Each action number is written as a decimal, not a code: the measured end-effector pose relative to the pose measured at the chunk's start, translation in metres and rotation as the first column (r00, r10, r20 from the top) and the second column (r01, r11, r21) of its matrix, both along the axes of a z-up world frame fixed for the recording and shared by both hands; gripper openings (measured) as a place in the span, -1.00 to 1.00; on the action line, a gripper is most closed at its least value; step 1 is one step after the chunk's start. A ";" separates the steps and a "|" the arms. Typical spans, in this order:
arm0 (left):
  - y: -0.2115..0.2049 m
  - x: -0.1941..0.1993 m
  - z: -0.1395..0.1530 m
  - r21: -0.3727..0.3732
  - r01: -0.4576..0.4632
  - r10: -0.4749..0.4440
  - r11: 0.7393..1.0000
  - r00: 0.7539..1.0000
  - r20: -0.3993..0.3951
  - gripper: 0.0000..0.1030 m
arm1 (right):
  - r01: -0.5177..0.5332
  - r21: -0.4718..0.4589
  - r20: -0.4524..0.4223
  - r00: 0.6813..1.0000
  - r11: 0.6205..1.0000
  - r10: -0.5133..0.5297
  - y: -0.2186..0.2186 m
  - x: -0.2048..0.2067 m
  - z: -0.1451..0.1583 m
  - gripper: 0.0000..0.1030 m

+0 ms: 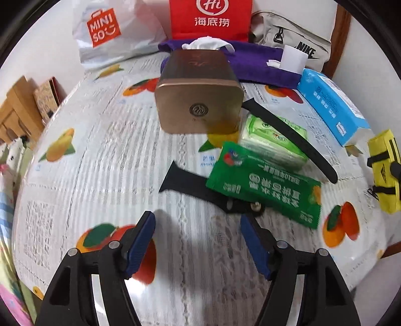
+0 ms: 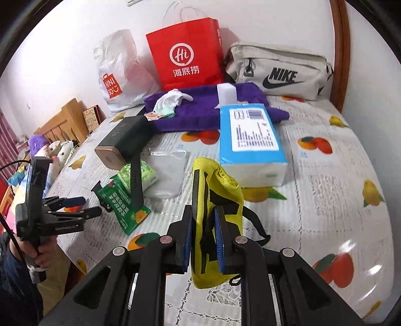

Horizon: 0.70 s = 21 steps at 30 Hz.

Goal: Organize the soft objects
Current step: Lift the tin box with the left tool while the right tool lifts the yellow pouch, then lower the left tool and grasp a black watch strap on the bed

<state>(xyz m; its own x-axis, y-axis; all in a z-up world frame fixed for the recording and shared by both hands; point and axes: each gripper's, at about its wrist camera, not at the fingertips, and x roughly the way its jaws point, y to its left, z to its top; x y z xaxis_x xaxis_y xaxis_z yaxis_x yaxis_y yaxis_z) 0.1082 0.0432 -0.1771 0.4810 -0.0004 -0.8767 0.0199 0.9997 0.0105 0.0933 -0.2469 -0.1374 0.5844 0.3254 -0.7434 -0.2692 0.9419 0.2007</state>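
My right gripper [image 2: 204, 215] is shut on a yellow pouch [image 2: 220, 190] with black straps and holds it above the table; the pouch also shows at the right edge of the left wrist view [image 1: 383, 173]. My left gripper [image 1: 198, 220] is open and empty, low over the tablecloth, just short of a black watch strap [image 1: 185, 186]. A green sachet [image 1: 263, 190] lies over that strap. Behind it sit a light green tissue pack [image 1: 270, 143], a second black strap [image 1: 295, 135], a bronze tissue box [image 1: 198, 100], a blue tissue pack [image 1: 330, 105] and a purple cloth [image 1: 250, 62].
A fruit-print tablecloth [image 1: 100, 163] covers the table. At the back stand a MINISO bag [image 1: 107, 32], a red paper bag [image 1: 210, 17] and a grey Nike bag [image 1: 293, 37]. White socks [image 2: 173, 100] lie on the purple cloth. Wooden furniture [image 1: 17, 107] is on the left.
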 end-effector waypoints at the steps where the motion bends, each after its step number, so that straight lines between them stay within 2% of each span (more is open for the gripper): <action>1: 0.000 0.002 0.001 -0.002 -0.001 0.001 1.000 1.000 0.002 0.34 | -0.003 0.002 -0.004 1.000 1.000 0.003 -0.001 0.000 -0.001 -0.69; 4: 0.005 0.009 0.003 -0.048 -0.007 0.008 0.999 1.000 0.012 0.36 | -0.013 0.012 -0.012 1.000 1.000 0.013 -0.002 0.000 -0.007 -0.69; 7: 0.002 0.018 0.005 -0.059 0.006 -0.004 0.998 1.000 0.019 0.36 | -0.012 0.024 -0.020 1.000 1.000 0.012 -0.004 0.003 -0.011 -0.69; 14: -0.010 0.030 0.003 -0.023 -0.020 0.021 1.000 1.000 0.012 0.43 | -0.006 0.041 -0.033 0.999 0.999 0.008 -0.007 0.007 -0.016 -0.68; 18: -0.010 0.021 0.009 -0.008 -0.002 0.002 1.000 1.000 0.029 0.42 | -0.013 0.038 -0.033 0.999 0.999 0.014 -0.006 0.006 -0.016 -0.68; 21: -0.009 0.018 0.006 -0.004 -0.002 0.002 1.000 1.000 -0.008 0.43 | -0.014 0.038 -0.035 0.999 0.999 0.016 -0.006 0.006 -0.018 -0.68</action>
